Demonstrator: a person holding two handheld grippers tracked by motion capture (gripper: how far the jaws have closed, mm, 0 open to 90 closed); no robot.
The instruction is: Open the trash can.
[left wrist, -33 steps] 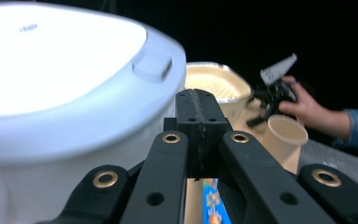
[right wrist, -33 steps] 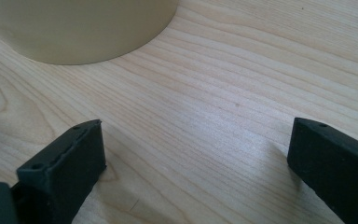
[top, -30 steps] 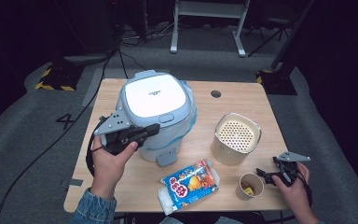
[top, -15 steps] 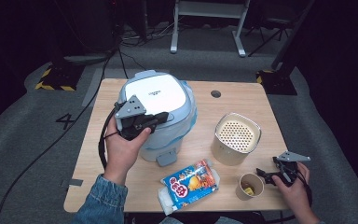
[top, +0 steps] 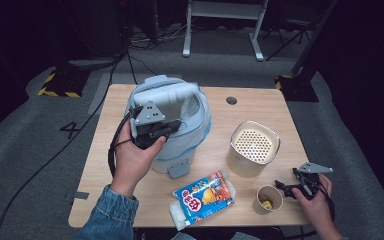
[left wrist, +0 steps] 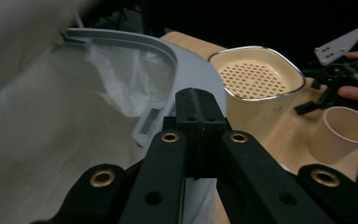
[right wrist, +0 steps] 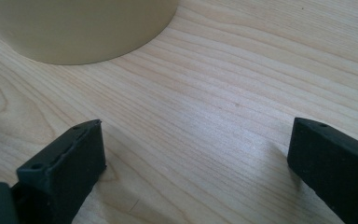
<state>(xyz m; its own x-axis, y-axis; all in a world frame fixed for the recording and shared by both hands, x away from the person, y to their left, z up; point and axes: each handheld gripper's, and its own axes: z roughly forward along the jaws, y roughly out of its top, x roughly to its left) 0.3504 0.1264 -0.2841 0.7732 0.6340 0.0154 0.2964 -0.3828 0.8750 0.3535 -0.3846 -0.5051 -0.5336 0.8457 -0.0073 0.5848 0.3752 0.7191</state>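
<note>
Bin lid (top: 172, 95) raised, blurred; left gripper (top: 172, 128) hides its front.

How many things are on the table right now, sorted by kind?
Lidded bins: 1, the pale blue bin
Perforated-top canisters: 1, the cream canister
Paper cups: 1, the cup
Snack packets: 1, the packet
Total: 4

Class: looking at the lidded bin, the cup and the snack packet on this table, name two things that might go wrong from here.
1. The left gripper, jaws shut, lifts the bin's lid. If it slips, the lid may drop shut over the liner bag.

2. The paper cup sits near the table's front edge beside the open right gripper. A nudge might tip it over.
</note>
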